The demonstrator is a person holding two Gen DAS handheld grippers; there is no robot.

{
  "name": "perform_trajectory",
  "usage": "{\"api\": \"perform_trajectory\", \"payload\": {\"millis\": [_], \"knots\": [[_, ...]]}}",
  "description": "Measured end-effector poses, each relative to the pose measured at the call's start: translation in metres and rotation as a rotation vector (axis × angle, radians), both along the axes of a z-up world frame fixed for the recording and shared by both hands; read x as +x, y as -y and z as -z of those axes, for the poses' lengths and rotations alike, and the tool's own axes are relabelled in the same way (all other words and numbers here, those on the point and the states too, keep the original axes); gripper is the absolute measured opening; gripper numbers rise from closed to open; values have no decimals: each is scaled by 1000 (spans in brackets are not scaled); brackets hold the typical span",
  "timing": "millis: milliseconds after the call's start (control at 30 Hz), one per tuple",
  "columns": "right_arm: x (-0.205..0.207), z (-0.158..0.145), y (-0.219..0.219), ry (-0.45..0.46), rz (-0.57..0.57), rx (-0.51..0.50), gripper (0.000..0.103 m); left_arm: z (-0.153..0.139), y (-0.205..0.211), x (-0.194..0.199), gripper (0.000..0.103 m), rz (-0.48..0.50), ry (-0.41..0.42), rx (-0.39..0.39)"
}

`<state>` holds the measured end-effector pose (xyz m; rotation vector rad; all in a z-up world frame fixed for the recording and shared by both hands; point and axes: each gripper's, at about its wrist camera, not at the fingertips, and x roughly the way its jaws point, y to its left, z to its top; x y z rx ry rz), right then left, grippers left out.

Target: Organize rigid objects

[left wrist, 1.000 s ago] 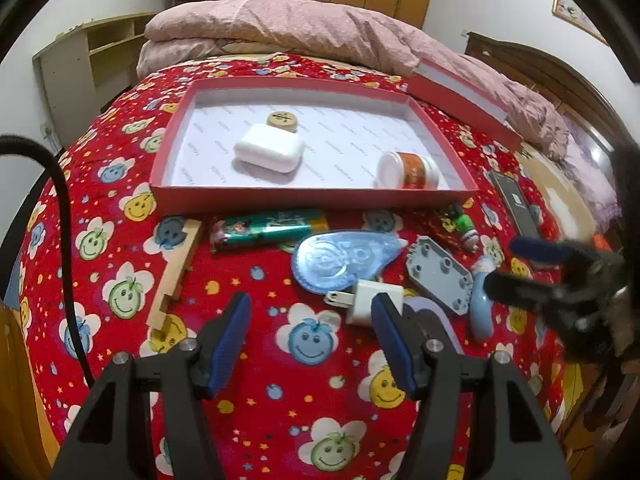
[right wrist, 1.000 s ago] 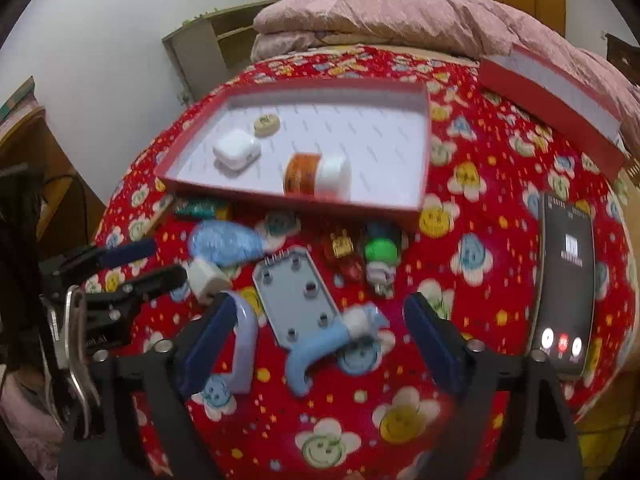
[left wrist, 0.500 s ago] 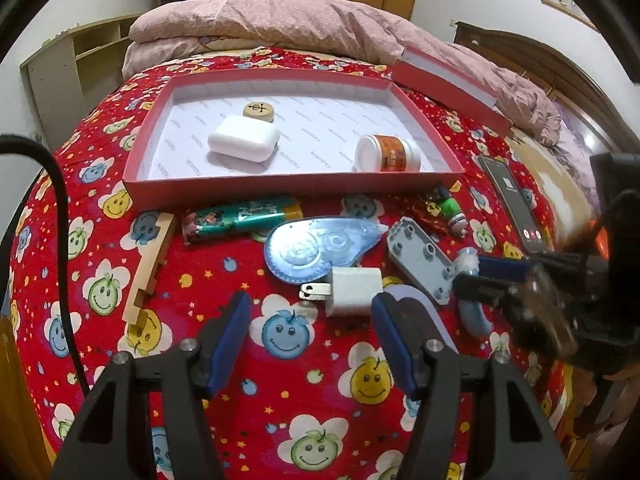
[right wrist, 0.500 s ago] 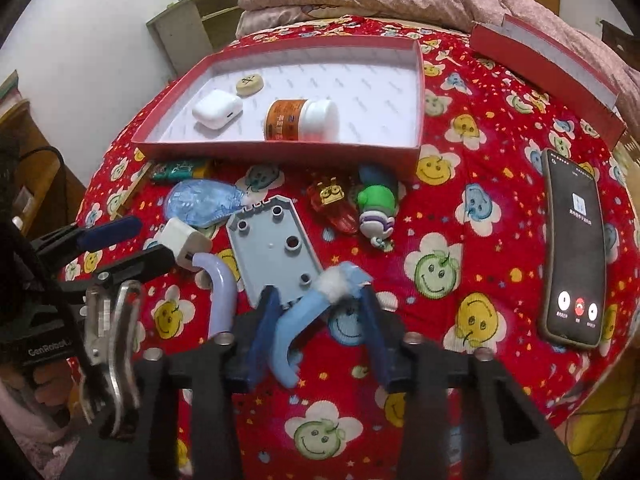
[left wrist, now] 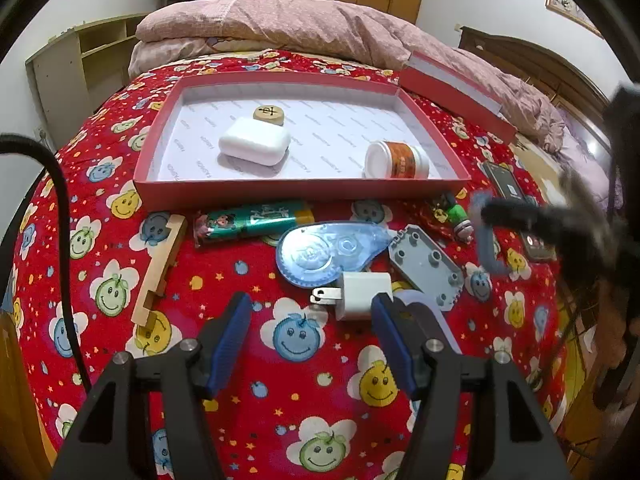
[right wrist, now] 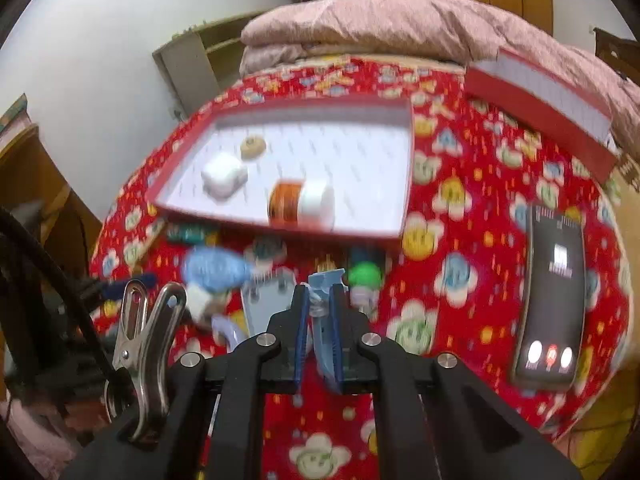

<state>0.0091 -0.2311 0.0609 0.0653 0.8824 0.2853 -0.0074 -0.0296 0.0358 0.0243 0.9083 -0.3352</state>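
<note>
Right gripper (right wrist: 319, 312) clamped on blue hook (right wrist: 323, 280) – lift clear, drop gently in red tray (right wrist: 406, 168). Left gripper (left wrist: 312, 336) open, idle.

Both tongs, left (left wrist: 310, 338) and right (right wrist: 320, 320), are black frames with silver screws and blue pads (a steel clip (right wrist: 142, 344) hangs beside the right), with a black cable (left wrist: 60, 200).

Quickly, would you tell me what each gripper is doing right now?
Left gripper: open, holding nothing.
Right gripper: jaws just closed on the curved light-blue plastic piece.
</note>
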Motion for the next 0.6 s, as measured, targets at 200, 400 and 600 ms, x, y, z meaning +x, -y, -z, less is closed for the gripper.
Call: {"api": "perform_trajectory", "payload": {"millis": [200, 400, 600], "knots": [[29, -18, -5, 43, -2, 15, 11, -1, -4, 1, 65, -11, 3, 0], [68, -25, -7, 60, 23, 11, 11, -4, -11, 3, 66, -30, 9, -9], [108, -18, -10, 46, 40, -20, 12, -5, -21, 4, 66, -55, 13, -8]]}}
